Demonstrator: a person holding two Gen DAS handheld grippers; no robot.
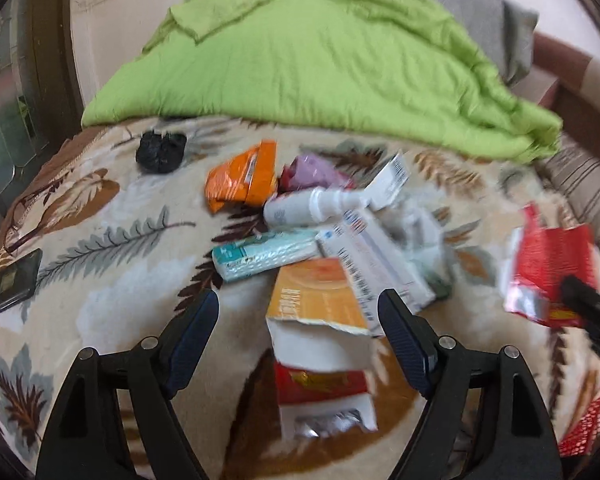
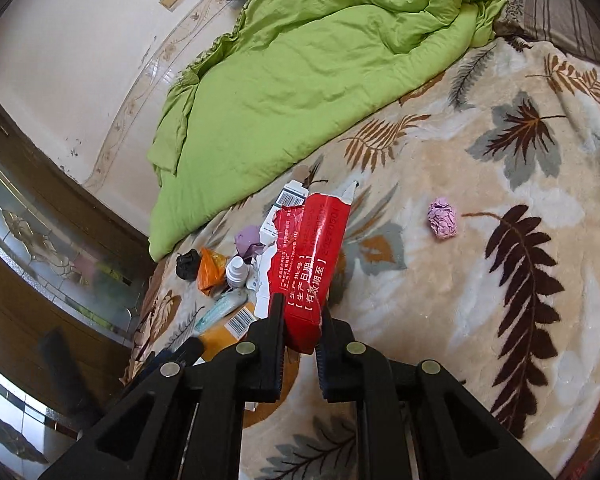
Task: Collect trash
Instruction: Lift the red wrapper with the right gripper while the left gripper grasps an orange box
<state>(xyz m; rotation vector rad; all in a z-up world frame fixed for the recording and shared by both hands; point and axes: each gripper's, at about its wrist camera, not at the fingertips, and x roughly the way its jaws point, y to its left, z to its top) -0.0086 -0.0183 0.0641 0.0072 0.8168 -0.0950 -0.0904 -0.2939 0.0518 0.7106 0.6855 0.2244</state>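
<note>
Torn red carton (image 2: 312, 264), Chinese lettering

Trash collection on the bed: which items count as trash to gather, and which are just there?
Trash:
red carton, in the right gripper
orange box
white bottle
orange packet
pink paper ball

Just there:
green quilt
dark phone
leaf-print blanket

A crumpled lime-green quilt (image 2: 300, 80) sprawls over the far half of the bed, lying on a cream blanket (image 2: 480, 280) printed with brown and grey leaves. A grey pillow (image 1: 480, 20) peeks out behind it. Dark flat slab (image 1: 8, 284) at the blanket's edge, possibly a phone. Brown glass-panelled door (image 2: 40, 248) beside the bed.
</note>
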